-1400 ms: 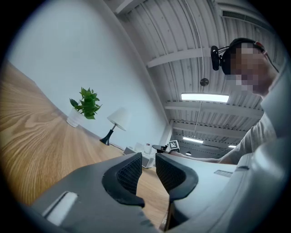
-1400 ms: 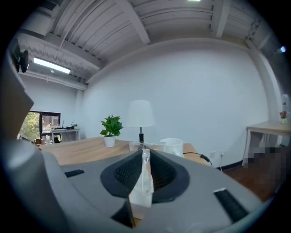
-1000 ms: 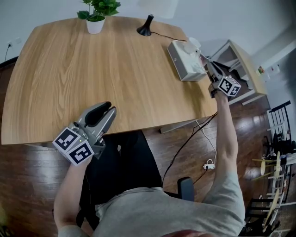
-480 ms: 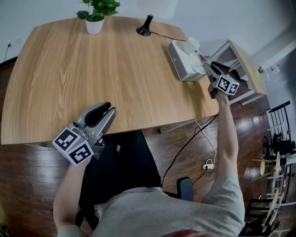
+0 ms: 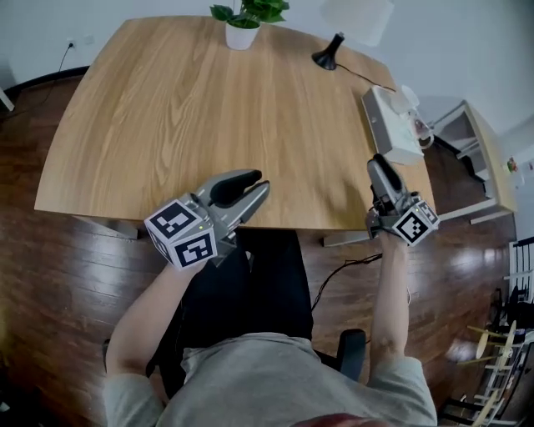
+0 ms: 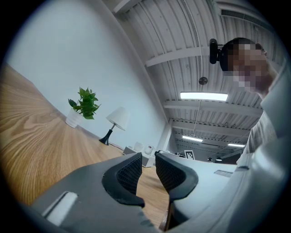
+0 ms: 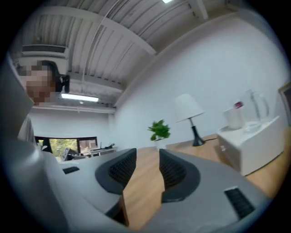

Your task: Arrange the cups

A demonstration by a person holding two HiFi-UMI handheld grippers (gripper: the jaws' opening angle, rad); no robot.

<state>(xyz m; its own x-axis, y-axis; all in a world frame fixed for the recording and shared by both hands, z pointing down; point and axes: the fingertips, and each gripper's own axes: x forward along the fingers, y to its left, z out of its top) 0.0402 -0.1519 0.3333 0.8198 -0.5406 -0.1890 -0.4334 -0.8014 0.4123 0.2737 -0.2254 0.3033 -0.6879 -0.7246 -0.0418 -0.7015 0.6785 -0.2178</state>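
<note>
A white stand sits at the table's right edge. On it are a white cup and a clear mug. From the right gripper view the stand bears the white cup and the clear mug. My right gripper hovers over the table's front right edge, well short of the stand. Its jaws are closing with only bare wood between them. My left gripper rests at the front edge, its jaws a narrow gap apart and empty.
A potted plant and a black-footed lamp stand along the far edge of the wooden table. A low side cabinet stands off the table's right side. A cable trails on the floor.
My right gripper has pulled back from the cups on the white stand to the table's front edge, empty. The head view has swung to the left. The left gripper has stayed put.
</note>
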